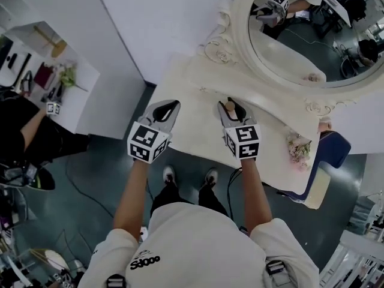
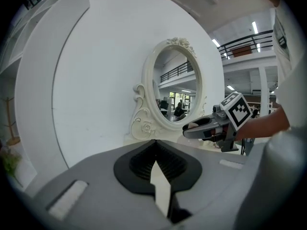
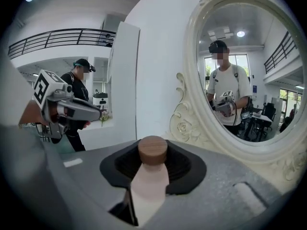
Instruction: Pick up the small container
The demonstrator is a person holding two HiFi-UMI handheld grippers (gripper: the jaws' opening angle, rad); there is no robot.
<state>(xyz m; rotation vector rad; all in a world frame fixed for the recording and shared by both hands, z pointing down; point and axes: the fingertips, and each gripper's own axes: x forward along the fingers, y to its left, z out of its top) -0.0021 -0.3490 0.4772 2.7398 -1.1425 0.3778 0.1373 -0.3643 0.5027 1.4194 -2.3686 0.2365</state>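
Note:
The small container (image 3: 150, 175) is a pale pink bottle with a round wooden cap. My right gripper (image 3: 152, 163) is shut on it, and its cap stands up between the black pads. From the head view the container (image 1: 228, 107) and right gripper (image 1: 231, 107) hang over the middle of the cream vanity table (image 1: 183, 80). My left gripper (image 1: 168, 108) is held beside it to the left, shut with nothing in it. Its jaws (image 2: 154, 146) meet at the tips in the left gripper view, which also shows the right gripper (image 2: 197, 127) off to the right.
A large oval mirror (image 1: 300, 38) in an ornate cream frame stands at the table's back. A small bunch of flowers (image 1: 298, 148) lies at the table's right end, next to a blue chair (image 1: 332, 153). A white shelf unit (image 1: 75, 83) and another person (image 1: 24, 131) are at the left.

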